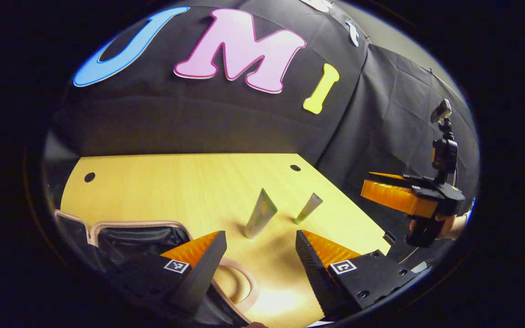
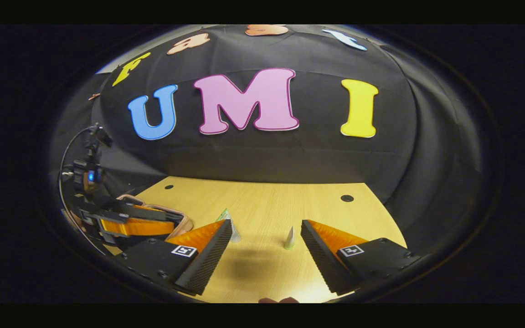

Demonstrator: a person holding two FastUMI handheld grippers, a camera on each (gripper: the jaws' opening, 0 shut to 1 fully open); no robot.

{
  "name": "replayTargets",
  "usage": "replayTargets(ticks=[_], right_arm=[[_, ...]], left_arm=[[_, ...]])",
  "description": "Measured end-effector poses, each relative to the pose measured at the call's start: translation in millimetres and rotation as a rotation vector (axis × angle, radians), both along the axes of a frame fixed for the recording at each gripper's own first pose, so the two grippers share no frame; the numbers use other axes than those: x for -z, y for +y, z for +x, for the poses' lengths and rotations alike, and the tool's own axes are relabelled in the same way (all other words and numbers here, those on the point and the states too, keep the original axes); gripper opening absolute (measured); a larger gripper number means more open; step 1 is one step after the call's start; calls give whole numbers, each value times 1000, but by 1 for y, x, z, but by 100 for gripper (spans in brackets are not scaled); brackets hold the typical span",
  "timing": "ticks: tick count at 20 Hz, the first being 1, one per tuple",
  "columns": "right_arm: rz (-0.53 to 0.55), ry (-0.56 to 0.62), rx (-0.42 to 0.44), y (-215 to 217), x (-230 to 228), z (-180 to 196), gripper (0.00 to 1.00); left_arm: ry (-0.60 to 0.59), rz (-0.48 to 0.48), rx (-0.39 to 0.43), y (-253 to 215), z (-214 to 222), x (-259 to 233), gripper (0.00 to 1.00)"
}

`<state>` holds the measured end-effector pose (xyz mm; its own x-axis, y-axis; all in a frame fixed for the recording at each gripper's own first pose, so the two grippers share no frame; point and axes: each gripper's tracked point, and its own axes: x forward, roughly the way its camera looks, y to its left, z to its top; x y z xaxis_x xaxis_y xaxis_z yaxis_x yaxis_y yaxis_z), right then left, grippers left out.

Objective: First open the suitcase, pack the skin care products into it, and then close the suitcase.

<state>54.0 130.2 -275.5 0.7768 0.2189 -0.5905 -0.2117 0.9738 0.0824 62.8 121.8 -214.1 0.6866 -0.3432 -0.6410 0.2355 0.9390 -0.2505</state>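
Lying open, suitcase (image 1: 139,237) lining bare; two tubes (image 1: 260,214) on table (image 1: 176,182); both hand-held grippers (image 1: 260,259) wide open, empty

Light wooden table (image 2: 262,200), black cloth wall (image 2: 262,155) behind.

- A light wooden table (image 1: 189,182) with a smooth, pale yellow grain spreads across the lower half of both views (image 2: 267,200).
- Small round dark holes are set into the tabletop near its far edge: one at the left (image 1: 90,177), one at the right (image 1: 295,167).
- A black, creased cloth wall (image 1: 381,114) hangs behind the table, meeting its far edge (image 2: 267,159).
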Motion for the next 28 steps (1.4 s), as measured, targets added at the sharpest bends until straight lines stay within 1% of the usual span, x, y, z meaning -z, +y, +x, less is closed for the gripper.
replayTargets(ticks=[4, 6, 10, 13, 15, 16, 17, 18, 19, 20, 22, 23, 24, 25, 26, 27, 28], right_arm=[[7, 49, -50, -13, 30, -2, 96], [13, 71, -59, -19, 42, -1, 96], [23, 103, -84, -28, 66, 3, 96], [31, 149, -82, -38, 91, 8, 97], [26, 170, -89, -41, 109, 11, 97], [19, 179, -92, -42, 118, 12, 98], [15, 192, -99, -41, 129, 14, 98], [10, 206, -105, -39, 142, 15, 98], [-1, 224, -111, -39, 155, 17, 98], [-10, 243, -115, -38, 167, 17, 98], [-27, 265, -117, -38, 186, 20, 99], [-32, 265, -111, -39, 192, 25, 99], [-34, 265, -102, -37, 199, 29, 99], [-36, 260, -84, -37, 204, 35, 99], [-28, 263, -70, -35, 212, 40, 99], [-19, 279, -61, -32, 221, 42, 92], [4, 321, -64, -27, 234, 39, 95]], left_arm=[[66, 45, 1, -21, 29, 28, 96], [78, 84, -15, -23, 41, 30, 96], [87, 132, -46, -24, 63, 48, 96], [119, 170, -69, -21, 85, 84, 96], [154, 199, -91, -12, 88, 102, 96], [187, 188, -86, -13, 86, 110, 100], [194, 219, -112, -5, 80, 109, 77], [196, 238, -120, 0, 85, 111, 53], [198, 233, -122, -2, 85, 114, 50], [207, 236, -116, -2, 83, 116, 52], [222, 261, -106, -1, 84, 117, 52], [226, 274, -101, 0, 83, 118, 52], [229, 283, -96, 0, 83, 117, 48], [237, 282, -96, -1, 81, 118, 51], [248, 272, -105, -2, 79, 117, 51], [262, 259, -118, -2, 80, 116, 51], [286, 249, -129, -2, 80, 115, 44]])
